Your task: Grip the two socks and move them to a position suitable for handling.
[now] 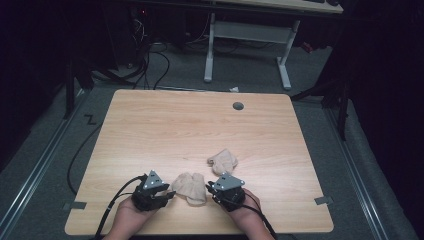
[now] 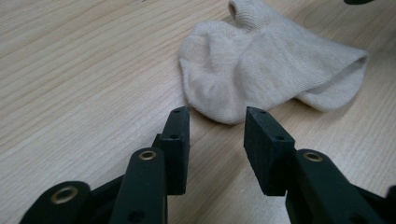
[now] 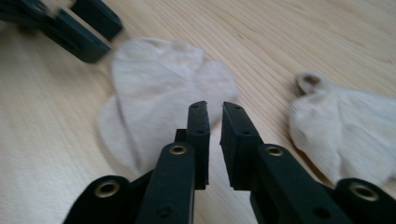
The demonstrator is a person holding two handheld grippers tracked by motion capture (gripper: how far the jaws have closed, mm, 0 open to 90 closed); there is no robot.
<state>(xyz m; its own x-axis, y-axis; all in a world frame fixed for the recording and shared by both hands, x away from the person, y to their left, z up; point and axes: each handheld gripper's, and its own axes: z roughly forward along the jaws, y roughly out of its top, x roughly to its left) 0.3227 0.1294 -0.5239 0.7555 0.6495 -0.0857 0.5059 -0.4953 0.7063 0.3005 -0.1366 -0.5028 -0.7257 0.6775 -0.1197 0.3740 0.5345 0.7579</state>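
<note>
Two beige socks lie on the wooden table (image 1: 150,130). The nearer sock (image 1: 190,187) (image 2: 261,65) (image 3: 159,88) lies crumpled between my two grippers. The other sock (image 1: 223,160) (image 3: 345,126) rests a little farther back and to the right. My left gripper (image 1: 169,194) (image 2: 217,114) is open, low over the table, with its tips just short of the nearer sock's rounded edge. My right gripper (image 1: 210,189) (image 3: 215,106) points at the same sock from the other side. Its jaws stand only a narrow gap apart with nothing held between them. The left gripper's jaws (image 3: 70,23) show beyond the sock.
A grey cable hole (image 1: 238,106) sits near the table's far edge. Black cables trail from both grippers over the near edge. A white desk frame (image 1: 247,45) stands on the floor behind the table.
</note>
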